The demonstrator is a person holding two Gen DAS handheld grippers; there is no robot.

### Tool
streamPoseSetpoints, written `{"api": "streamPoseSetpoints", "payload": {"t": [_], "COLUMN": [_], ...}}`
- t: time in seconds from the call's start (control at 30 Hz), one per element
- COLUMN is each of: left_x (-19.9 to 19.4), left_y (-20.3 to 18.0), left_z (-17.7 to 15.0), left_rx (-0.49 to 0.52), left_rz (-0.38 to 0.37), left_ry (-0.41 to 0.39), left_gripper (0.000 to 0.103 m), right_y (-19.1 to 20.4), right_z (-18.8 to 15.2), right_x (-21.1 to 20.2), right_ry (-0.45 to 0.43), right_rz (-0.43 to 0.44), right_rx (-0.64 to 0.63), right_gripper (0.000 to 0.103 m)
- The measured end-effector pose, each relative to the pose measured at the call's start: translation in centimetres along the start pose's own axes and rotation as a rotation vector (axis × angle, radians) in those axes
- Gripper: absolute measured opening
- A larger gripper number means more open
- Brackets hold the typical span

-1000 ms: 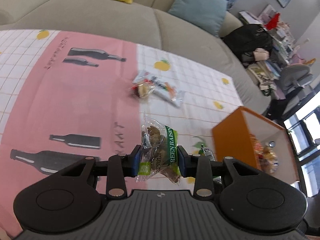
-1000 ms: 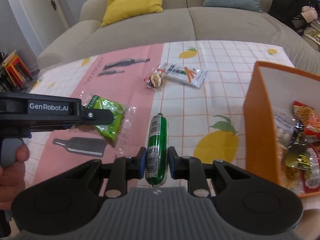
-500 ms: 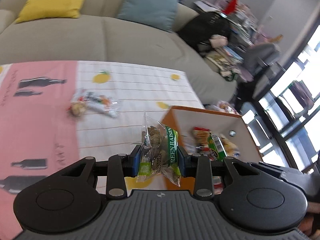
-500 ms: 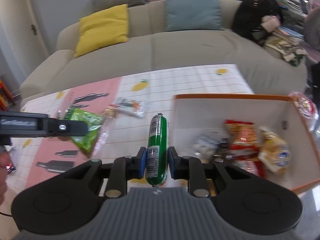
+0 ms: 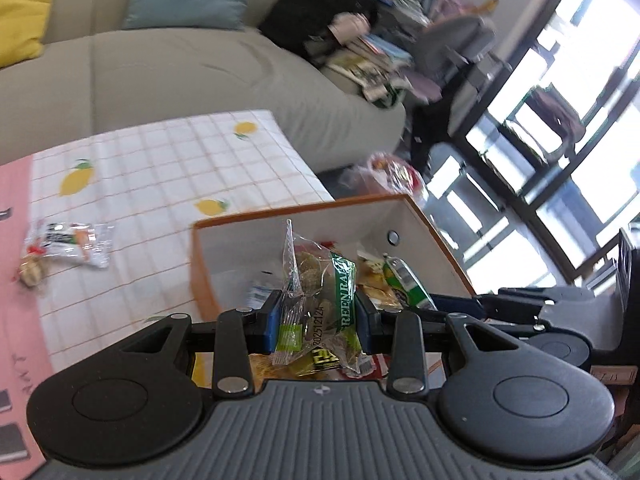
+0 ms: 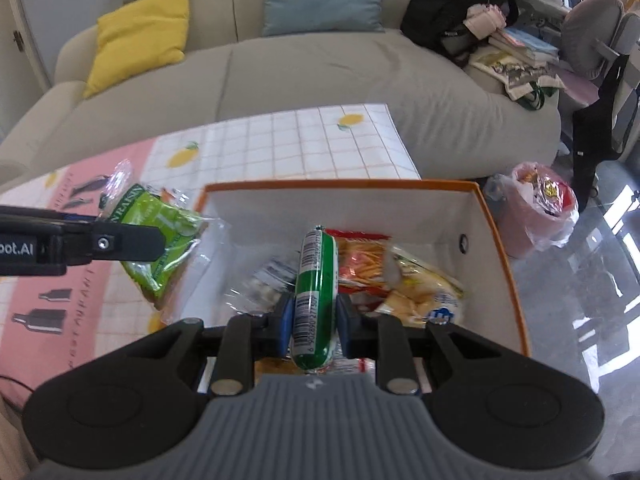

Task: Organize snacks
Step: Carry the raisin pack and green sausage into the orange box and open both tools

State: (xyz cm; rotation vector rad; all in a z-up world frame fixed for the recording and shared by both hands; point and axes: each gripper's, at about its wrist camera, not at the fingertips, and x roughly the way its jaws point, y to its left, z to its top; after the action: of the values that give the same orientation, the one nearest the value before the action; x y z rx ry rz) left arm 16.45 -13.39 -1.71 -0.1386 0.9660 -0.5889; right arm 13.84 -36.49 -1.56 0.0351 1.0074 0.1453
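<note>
Left gripper [image 5: 316,322] is clamped on the raisin bag [image 5: 320,304], right gripper [image 6: 313,322] on the sausage [image 6: 314,300]; both hang above the orange box [image 6: 504,256] so they can drop in.

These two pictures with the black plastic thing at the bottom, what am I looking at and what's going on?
No robot here: a person carries a two-finger gripper in each hand, and each one has a camera looking along its fingers. The black shape at the bottom is the gripper itself. In the left wrist view, the left gripper is shut on a clear bag of green raisins. In the right wrist view, the right gripper is shut on a green sausage stick. Both hang over an orange box already holding snacks. Two more wrapped snacks lie on the checked tablecloth.
</note>
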Motion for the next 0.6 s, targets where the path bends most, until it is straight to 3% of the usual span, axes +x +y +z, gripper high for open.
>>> {"api": "streamPoseSetpoints", "payload": {"t": [0.4, 0.6], "left_x": [8.1, 10.8], "left_y": [-1.1, -1.2], "left_z": [0.7, 0.8], "left_rx": [0.087, 0.114], "left_rz": [0.025, 0.049], "left_ry": [0.145, 0.200], "left_gripper": [0.040, 0.041], "right_y": [-2.2, -2.7], "right_z": [0.8, 0.5], "right_x": [5.1, 7.5], "right_ry": [0.112, 0.179], "right_rz": [-0.158, -0.190], "right_rx": [-0.156, -0.201], "right_gripper": [0.021, 0.021]}}
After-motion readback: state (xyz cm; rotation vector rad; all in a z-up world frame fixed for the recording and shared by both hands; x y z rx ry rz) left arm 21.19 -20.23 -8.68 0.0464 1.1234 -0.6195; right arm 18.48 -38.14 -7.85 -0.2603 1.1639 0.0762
